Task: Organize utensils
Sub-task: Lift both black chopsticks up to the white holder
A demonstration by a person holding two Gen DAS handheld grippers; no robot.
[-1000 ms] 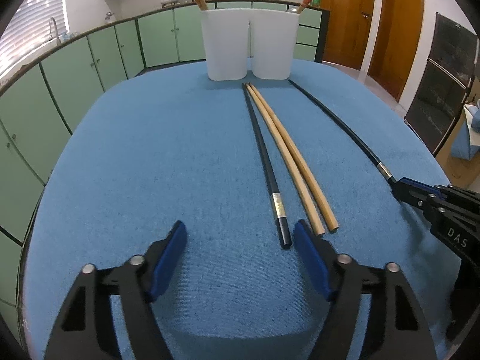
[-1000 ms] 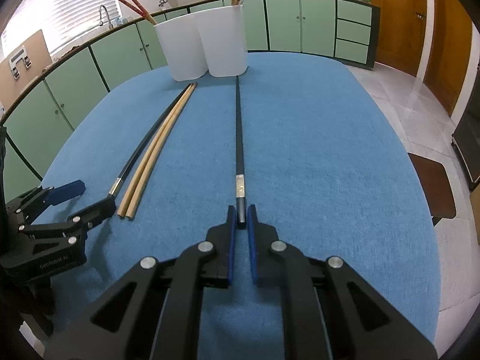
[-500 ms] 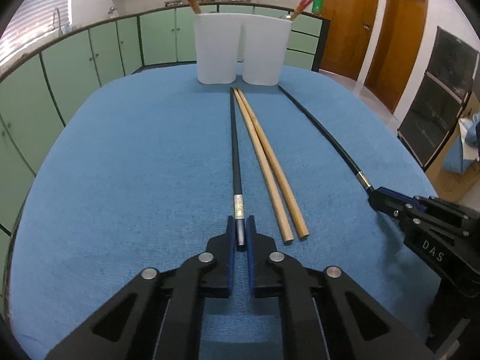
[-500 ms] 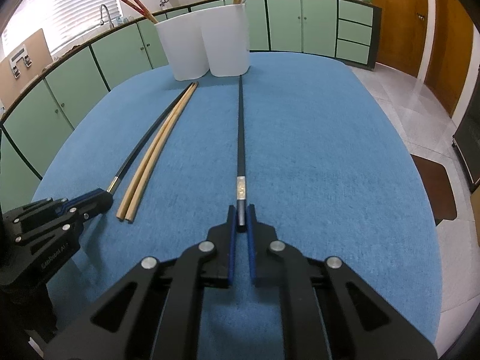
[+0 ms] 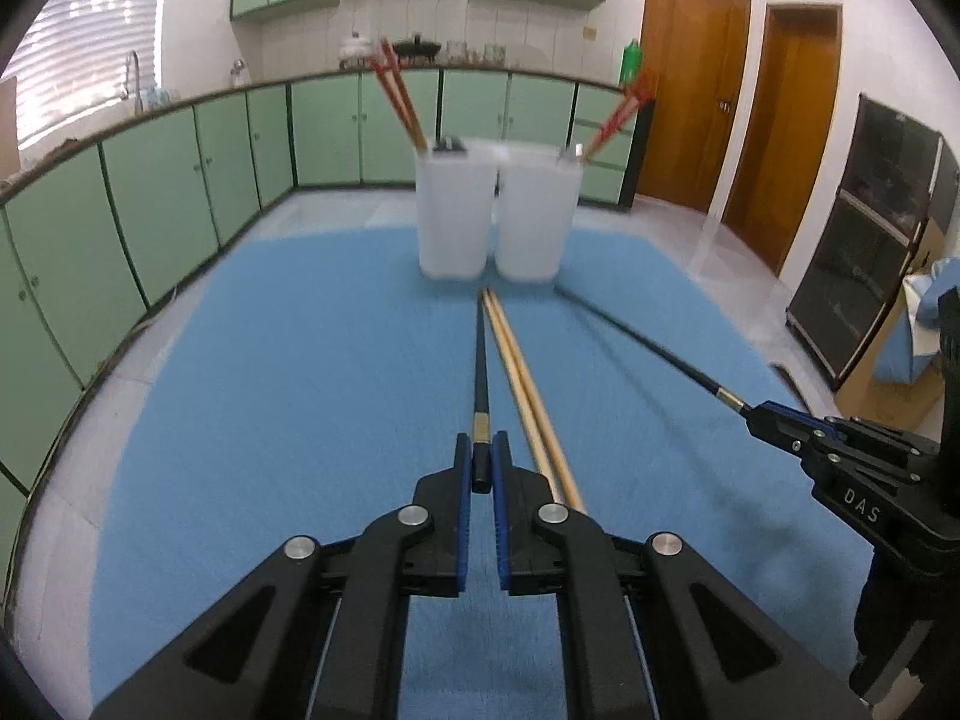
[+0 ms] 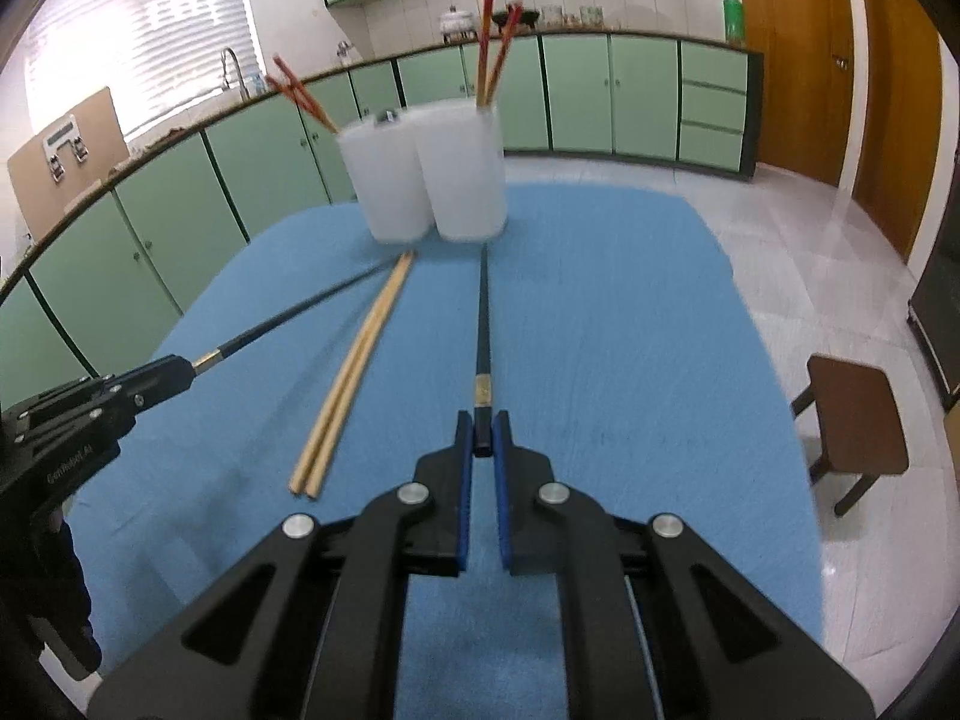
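My left gripper [image 5: 480, 456] is shut on the near end of a black chopstick [image 5: 481, 372] and holds it raised over the blue table [image 5: 270, 390]. My right gripper [image 6: 482, 435] is shut on a second black chopstick [image 6: 482, 324], also raised; it shows in the left wrist view [image 5: 648, 348]. Two wooden chopsticks [image 5: 522, 384] lie side by side on the table between them, also in the right wrist view [image 6: 354, 372]. Two white holders [image 5: 495, 216] stand at the far end, each with red chopsticks [image 5: 399, 96] sticking out.
Green cabinets [image 5: 180, 180] run along the left and the back. A brown stool [image 6: 858, 426] stands to the right of the table. Wooden doors [image 5: 738, 120] are at the far right.
The left gripper closed on the left black chopstick. Both grippers then rose, lifting their black chopsticks off the table. The wooden pair has not moved.
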